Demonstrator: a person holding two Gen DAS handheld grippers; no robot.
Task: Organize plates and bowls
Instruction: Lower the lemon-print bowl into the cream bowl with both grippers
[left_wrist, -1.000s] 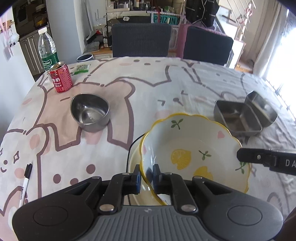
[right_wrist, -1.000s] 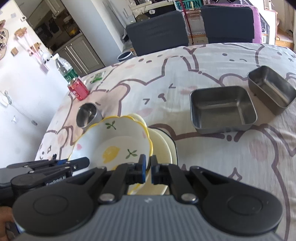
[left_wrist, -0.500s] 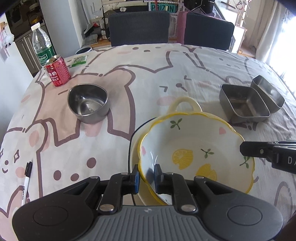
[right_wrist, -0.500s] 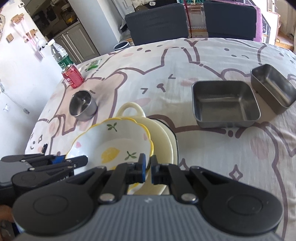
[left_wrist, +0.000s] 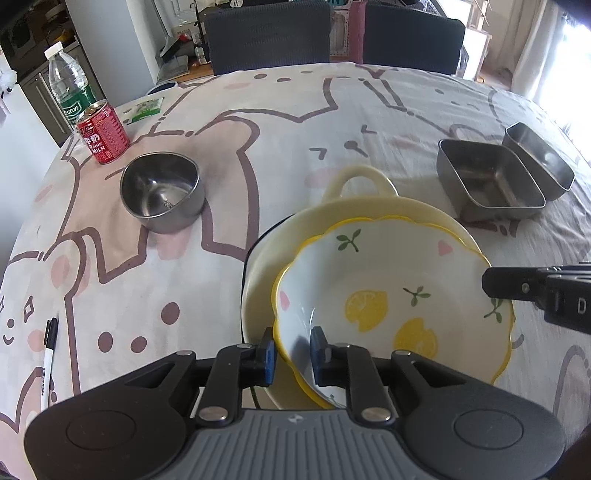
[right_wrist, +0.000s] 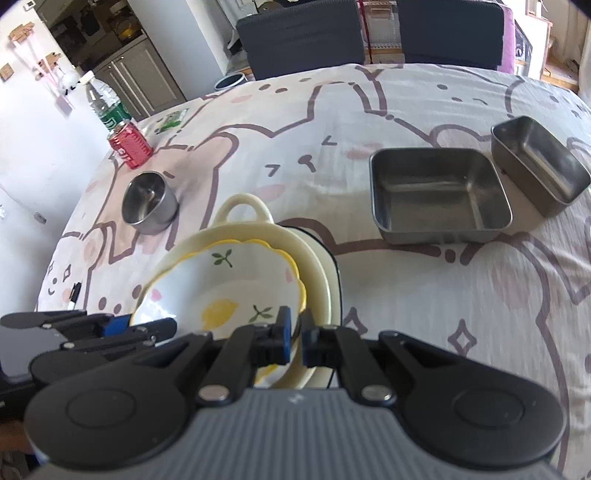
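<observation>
1. The near rim of the lemon-print bowl (left_wrist: 391, 295) disappears behind the body of the left gripper (left_wrist: 291, 350), and in the right wrist view its near edge is likewise covered by the right gripper (right_wrist: 295, 339). Beneath it, the cream handled dish (left_wrist: 354, 184) shows only its far rim and loop handle; something dark-edged under that dish can be glimpsed but not identified.
2. The left gripper's jaws have just been opening. They straddle the bowl's scalloped rim with a gap on the inner side, so the pads no longer press on it.
3. The right gripper's jaws are nearly together, clamped on the opposite rim of the same bowl, which sits nested in the cream dish.
4. To the left, a round steel bowl (left_wrist: 162, 192) stands well apart from the stack, with a red can (left_wrist: 103, 133) and a water bottle (left_wrist: 70, 92) beyond it near the table's far-left edge. A marker pen (left_wrist: 48, 354) lies near the left edge.
5. To the right, two square steel trays (right_wrist: 439, 195) (right_wrist: 543, 162) stand just beside each other. Open tablecloth (left_wrist: 295, 122) stretches between the stack and the far chairs (left_wrist: 266, 33).
</observation>
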